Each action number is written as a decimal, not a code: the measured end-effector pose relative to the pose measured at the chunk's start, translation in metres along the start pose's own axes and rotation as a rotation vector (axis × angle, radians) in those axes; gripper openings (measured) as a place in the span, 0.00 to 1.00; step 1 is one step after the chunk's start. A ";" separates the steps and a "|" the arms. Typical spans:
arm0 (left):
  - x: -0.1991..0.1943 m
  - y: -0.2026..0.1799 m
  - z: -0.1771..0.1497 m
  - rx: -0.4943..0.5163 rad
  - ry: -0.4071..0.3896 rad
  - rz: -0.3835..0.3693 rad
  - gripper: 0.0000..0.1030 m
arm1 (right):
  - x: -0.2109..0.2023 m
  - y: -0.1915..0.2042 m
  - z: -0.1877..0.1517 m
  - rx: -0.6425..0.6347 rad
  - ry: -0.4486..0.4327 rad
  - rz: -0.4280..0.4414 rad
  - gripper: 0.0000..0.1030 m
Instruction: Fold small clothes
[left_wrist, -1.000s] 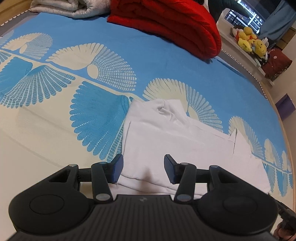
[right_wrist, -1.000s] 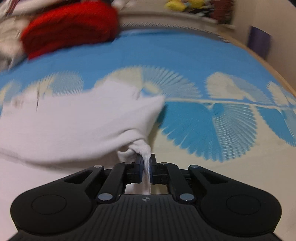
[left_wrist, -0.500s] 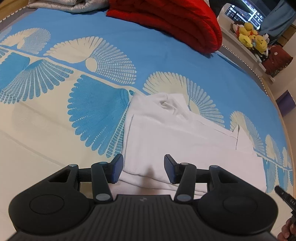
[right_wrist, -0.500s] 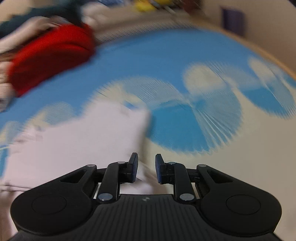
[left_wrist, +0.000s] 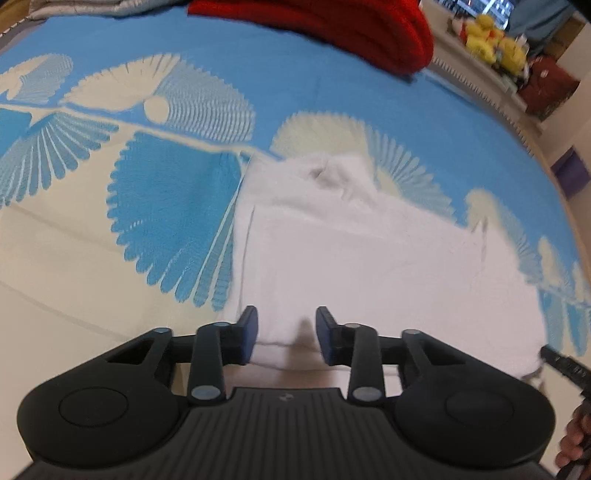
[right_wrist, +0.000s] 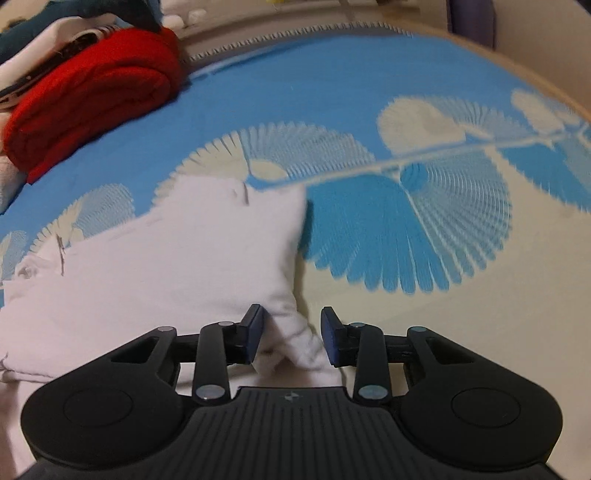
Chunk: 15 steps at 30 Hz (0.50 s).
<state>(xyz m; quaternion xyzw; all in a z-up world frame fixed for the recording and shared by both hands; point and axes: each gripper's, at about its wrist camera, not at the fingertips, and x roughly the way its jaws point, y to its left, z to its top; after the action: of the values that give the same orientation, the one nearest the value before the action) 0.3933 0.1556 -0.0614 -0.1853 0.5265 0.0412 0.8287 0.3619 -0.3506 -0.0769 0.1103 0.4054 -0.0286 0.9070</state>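
Observation:
A small white garment (left_wrist: 369, 266) lies partly folded on the blue and cream patterned bedspread (left_wrist: 147, 206). My left gripper (left_wrist: 284, 332) is open, its jaws either side of the garment's near edge without closing on it. In the right wrist view the same white garment (right_wrist: 177, 266) spreads to the left, with a bunched corner pointing at me. My right gripper (right_wrist: 291, 338) is open, and that bunched corner lies loose between its jaws.
A folded red blanket (left_wrist: 351, 26) lies at the far side of the bed and also shows in the right wrist view (right_wrist: 92, 96). Grey bedding (left_wrist: 92, 7) is far left. Yellow plush toys (left_wrist: 487, 40) sit on a ledge beyond the bed. The bed's edge (right_wrist: 517, 59) curves far right.
My right gripper has opened and let go of the garment's corner, which now lies on the bed. My left gripper stayed open and moved slightly forward over the garment's edge.

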 end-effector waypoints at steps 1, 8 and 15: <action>0.007 0.001 -0.002 0.009 0.015 0.008 0.28 | 0.008 0.000 -0.003 -0.021 0.032 -0.032 0.33; 0.000 0.014 0.005 -0.039 0.003 -0.005 0.25 | -0.005 -0.008 0.008 0.052 -0.025 -0.014 0.34; -0.001 0.020 0.010 -0.077 0.009 0.013 0.26 | 0.011 -0.009 -0.003 0.011 0.037 -0.004 0.36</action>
<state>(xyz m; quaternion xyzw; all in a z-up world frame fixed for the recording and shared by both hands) 0.3967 0.1775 -0.0622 -0.2139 0.5295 0.0662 0.8182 0.3659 -0.3582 -0.0881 0.1152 0.4220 -0.0306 0.8987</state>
